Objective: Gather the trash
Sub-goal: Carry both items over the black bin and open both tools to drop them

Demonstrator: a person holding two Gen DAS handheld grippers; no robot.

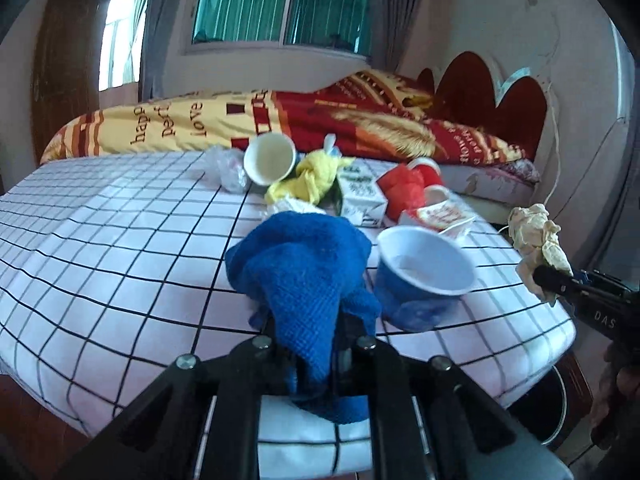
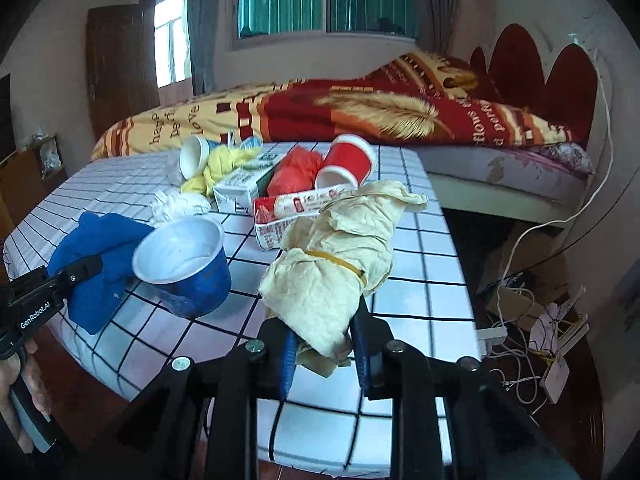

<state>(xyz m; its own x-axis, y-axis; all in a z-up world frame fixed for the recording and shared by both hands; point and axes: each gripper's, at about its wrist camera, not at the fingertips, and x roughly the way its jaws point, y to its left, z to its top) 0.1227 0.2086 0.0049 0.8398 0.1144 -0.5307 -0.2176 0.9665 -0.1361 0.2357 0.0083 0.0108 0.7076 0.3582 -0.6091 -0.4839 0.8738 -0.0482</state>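
At lower centre of each wrist view a bundle is clamped — a blue cloth [image 1: 304, 276] by the left gripper [image 1: 310, 344], a crumpled beige wrapper [image 2: 340, 256] by the right gripper [image 2: 322, 354]. Cups and cartons are left mid-frame on the checked table [image 1: 120, 240]; carrying both to a bin seems next.

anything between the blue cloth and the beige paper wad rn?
Yes: the blue cup, tipped on the table, sits between the blue cloth and the beige paper wad. Clearest in the right wrist view.
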